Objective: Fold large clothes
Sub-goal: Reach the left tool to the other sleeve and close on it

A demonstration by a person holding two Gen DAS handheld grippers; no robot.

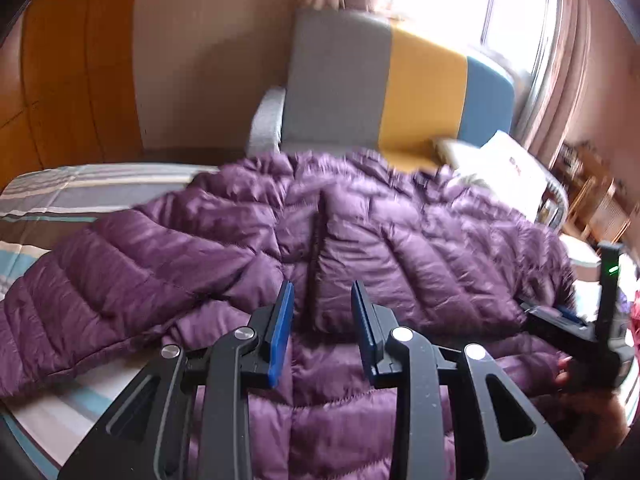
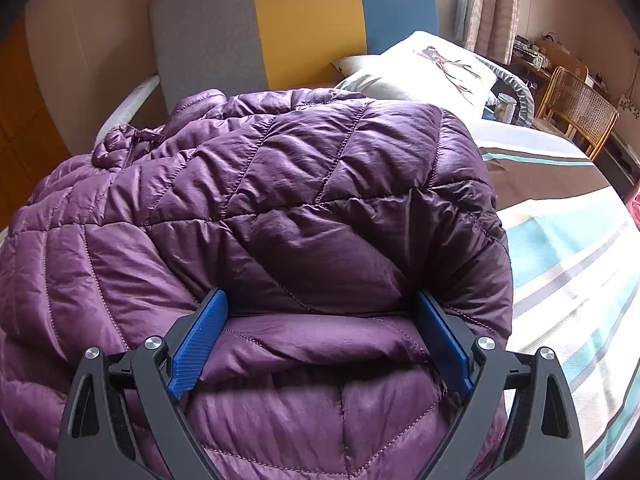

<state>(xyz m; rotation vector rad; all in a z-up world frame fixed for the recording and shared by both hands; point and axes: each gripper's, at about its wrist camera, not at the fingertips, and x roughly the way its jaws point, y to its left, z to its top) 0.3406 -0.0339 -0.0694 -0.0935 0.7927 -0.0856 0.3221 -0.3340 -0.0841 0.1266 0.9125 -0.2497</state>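
A purple quilted down jacket (image 1: 360, 232) lies front up on a striped bed. Its left sleeve (image 1: 100, 292) stretches out to the left. My left gripper (image 1: 322, 292) hovers just above the jacket's lower middle, jaws open and empty. In the right wrist view the jacket's right side (image 2: 280, 184) is folded in over the body. My right gripper (image 2: 320, 304) is wide open, its blue pads (image 2: 200, 336) on either side of the folded sleeve part, not closed on it. The right gripper also shows in the left wrist view (image 1: 592, 328) at the jacket's right edge.
The striped bedsheet (image 2: 568, 264) shows to the right of the jacket and also at the left (image 1: 60, 192). A grey, yellow and blue headboard (image 2: 288, 28) stands behind. A white pillow (image 2: 424, 72) lies at the head. A wicker chair (image 2: 576, 108) stands at far right.
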